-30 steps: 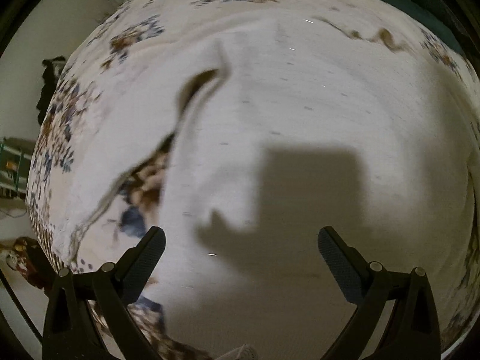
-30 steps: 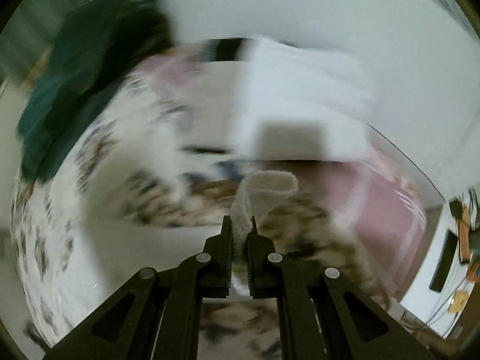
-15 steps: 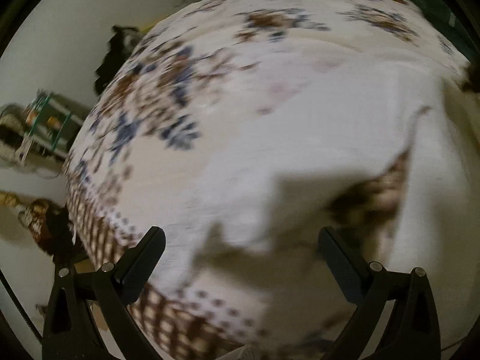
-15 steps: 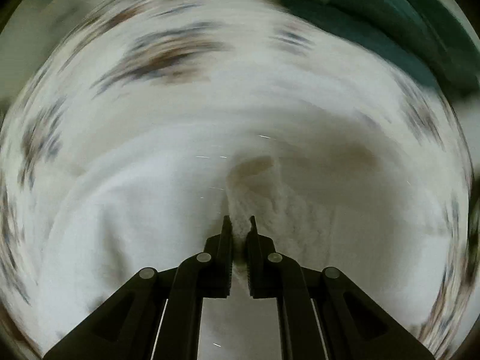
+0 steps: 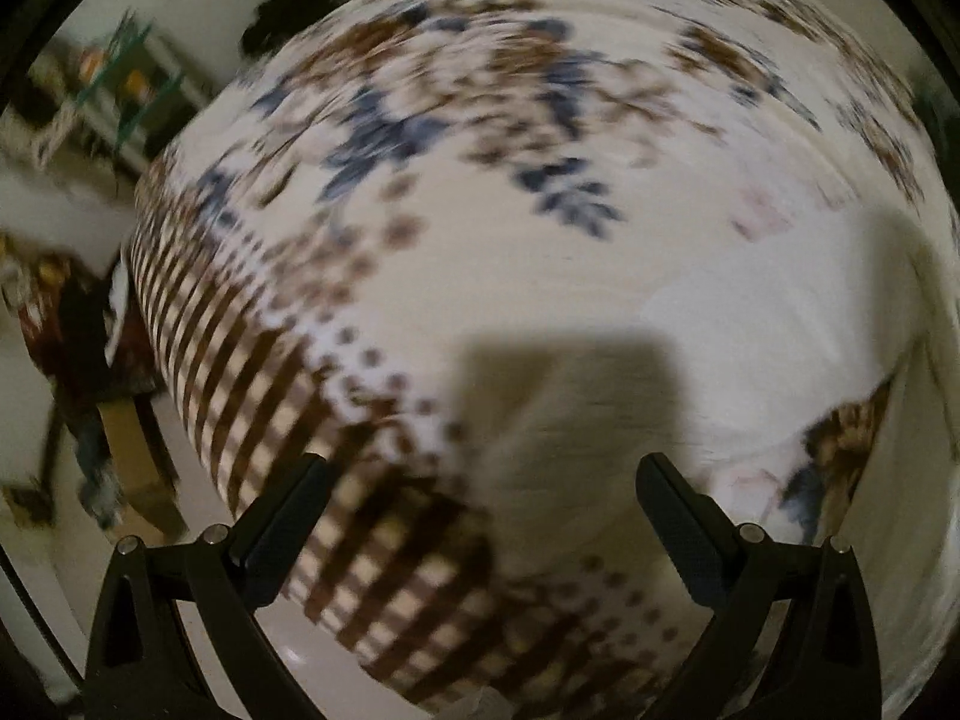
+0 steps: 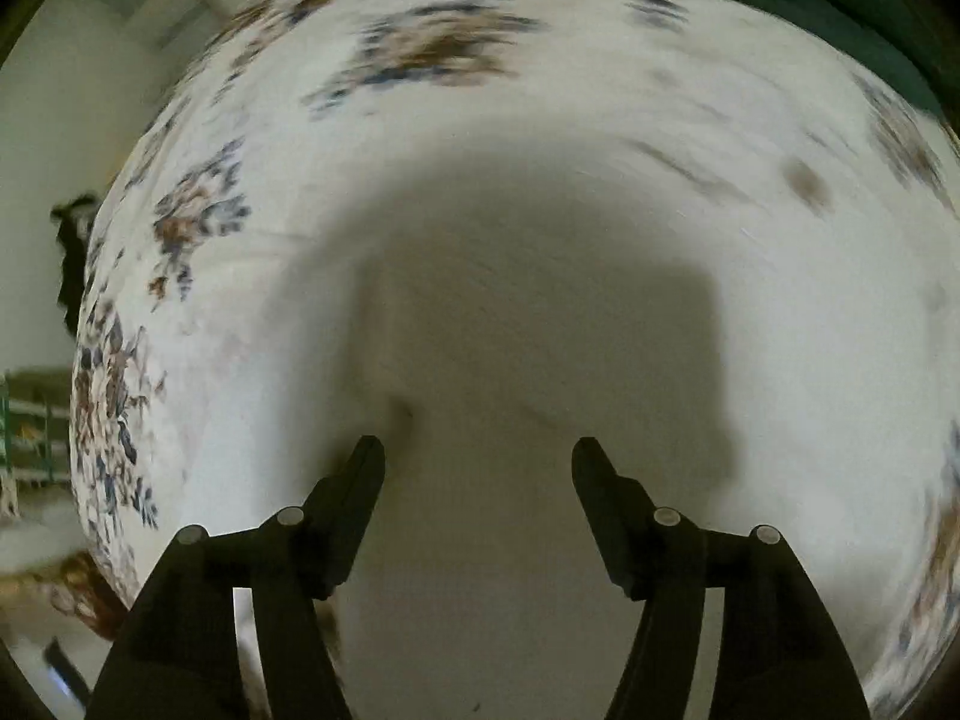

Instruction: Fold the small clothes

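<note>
Right wrist view looks down on the bed (image 6: 540,78), its cream cover printed with blue and brown flowers, and on the white garment (image 6: 810,312) that fills the area ahead of and under the right gripper (image 6: 478,456). A second ago this gripper was pinched tight on a bunched fold of that cloth; now its jaws stand apart with nothing between them, so the fold has been let go and the cloth lies flat on the bed under the gripper's shadow. That reads as one fold laid down and released.

From the left wrist, the left gripper (image 5: 480,480) is spread wide and empty, as it was before. Its view has swung off the garment toward the checked border of the bed cover, and the white cloth now sits ahead and to the right of its fingers. It seems to be moving toward a fresh edge, though blur hides which one.
</note>
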`<state>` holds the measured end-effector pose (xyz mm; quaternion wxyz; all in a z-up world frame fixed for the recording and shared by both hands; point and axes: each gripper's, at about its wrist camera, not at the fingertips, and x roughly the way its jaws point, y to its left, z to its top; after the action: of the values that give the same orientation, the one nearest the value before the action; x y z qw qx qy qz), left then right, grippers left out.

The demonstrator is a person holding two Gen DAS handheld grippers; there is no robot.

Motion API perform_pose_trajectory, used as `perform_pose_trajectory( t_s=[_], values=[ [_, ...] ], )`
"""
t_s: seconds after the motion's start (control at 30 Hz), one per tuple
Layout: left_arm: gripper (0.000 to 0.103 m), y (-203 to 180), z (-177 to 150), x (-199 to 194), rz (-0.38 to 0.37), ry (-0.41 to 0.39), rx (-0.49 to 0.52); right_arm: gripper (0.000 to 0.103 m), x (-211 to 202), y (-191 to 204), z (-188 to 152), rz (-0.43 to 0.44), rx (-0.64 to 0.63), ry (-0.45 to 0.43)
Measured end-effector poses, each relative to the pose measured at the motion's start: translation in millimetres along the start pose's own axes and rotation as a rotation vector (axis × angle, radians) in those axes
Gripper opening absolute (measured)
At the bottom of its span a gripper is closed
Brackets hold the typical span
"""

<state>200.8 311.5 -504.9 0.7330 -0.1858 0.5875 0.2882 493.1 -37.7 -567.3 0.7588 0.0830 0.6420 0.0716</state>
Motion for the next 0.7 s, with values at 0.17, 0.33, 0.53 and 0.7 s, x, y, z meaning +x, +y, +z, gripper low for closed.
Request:
perform_pose_trajectory(
  t_s=[0.17, 0.33, 0.53, 0.7],
  values=[
    [0.103, 38.0, -2.4, 38.1, -0.114, 0.088, -0.125, 0.067, -4.9, -65.3, -70.5, -0.044, 0.148, 0.1],
    [0.094, 18.6, -0.5, 73.9, -0.317, 0.157, -0.189, 0.067, 22.1, -90.9, -114.4, -0.08, 0.23, 0.177],
    [0.009, 7.7, 29.1, 43.7, -0.314, 0.025, -0.164, 0.067, 37.7, -62.3, -136.3, -0.077, 0.201, 0.203],
    [0.009, 44.4, 92.9, -1.5, -0.304, -0.189, -0.192, 0.067, 35.5, -25.8, -138.4, -0.071, 0.135, 0.158]
  ],
)
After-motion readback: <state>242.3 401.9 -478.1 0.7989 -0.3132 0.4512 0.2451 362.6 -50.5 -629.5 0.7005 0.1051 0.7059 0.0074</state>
